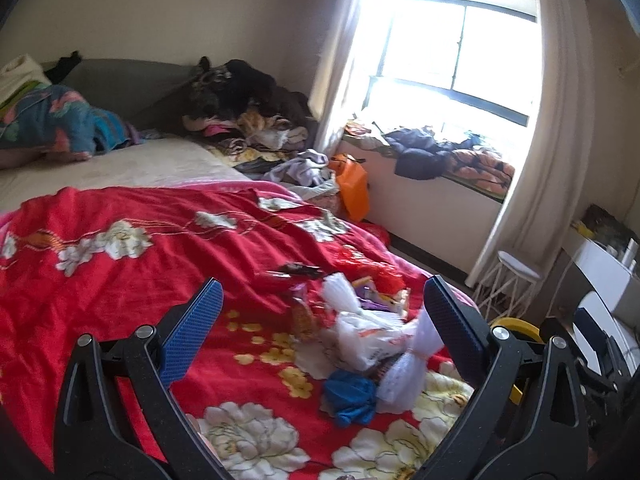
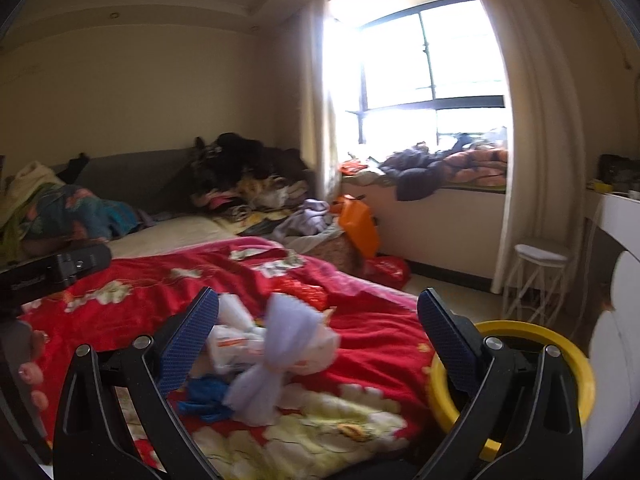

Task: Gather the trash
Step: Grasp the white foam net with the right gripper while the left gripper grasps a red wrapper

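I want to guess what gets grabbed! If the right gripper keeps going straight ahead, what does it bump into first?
Most likely the knotted white plastic bag lying on the red quilt. It sits between the open fingers of the right gripper, ahead of the other wrappers, though blur makes depth uncertain.

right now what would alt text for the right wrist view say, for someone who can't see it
An open right gripper hovers over a red floral bedspread where white plastic bags and a blue scrap lie in a blurred heap. A yellow bin stands at the bed's right edge. Behind are heaped clothes and a bright window.
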`<state>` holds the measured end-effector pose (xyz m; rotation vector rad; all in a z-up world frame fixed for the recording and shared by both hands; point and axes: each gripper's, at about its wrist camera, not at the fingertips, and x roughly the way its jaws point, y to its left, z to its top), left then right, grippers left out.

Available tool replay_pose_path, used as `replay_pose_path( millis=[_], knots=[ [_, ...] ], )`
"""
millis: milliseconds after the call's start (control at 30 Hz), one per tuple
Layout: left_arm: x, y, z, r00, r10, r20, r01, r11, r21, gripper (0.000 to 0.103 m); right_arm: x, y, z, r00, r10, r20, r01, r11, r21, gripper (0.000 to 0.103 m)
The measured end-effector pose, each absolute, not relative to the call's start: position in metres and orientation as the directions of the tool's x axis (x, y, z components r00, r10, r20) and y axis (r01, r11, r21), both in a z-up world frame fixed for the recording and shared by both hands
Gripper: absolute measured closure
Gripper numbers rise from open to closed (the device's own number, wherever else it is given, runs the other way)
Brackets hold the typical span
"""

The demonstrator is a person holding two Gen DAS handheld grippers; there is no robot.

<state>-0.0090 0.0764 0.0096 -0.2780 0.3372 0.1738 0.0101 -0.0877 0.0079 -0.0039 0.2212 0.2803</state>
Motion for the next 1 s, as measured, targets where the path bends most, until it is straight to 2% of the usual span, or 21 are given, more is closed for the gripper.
replay_pose_path(
  millis=[367,533,767,1000],
  knots=[
    [-0.011,0.142,0.005,0.885,0.242,-0.397,-0.358,0.9,-0.25,0.011,0.037,-0.044,0.0,0.897,0.338,-0.284,-0.343,0.939,0.035,0.006],
    [0.004,0.157,0.0,0.883,0.209,-0.42,-0.34,0.903,-0.263,0.011,0.058,-0.035,-0.01,0.89,0.319,-0.327,-0.326,0.945,0.033,0.006],
    [0.048,0.14,-0.018,0.871,0.128,-0.474,-0.272,0.93,-0.248,0.011,0.09,-0.043,-0.038,0.862,0.237,-0.447,-0.235,0.97,0.061,0.006],
    [0.081,0.123,-0.045,0.859,0.017,-0.513,-0.193,0.937,-0.292,0.011,0.105,-0.05,-0.056,0.812,0.254,-0.525,-0.234,0.967,0.106,0.006]
  ],
)
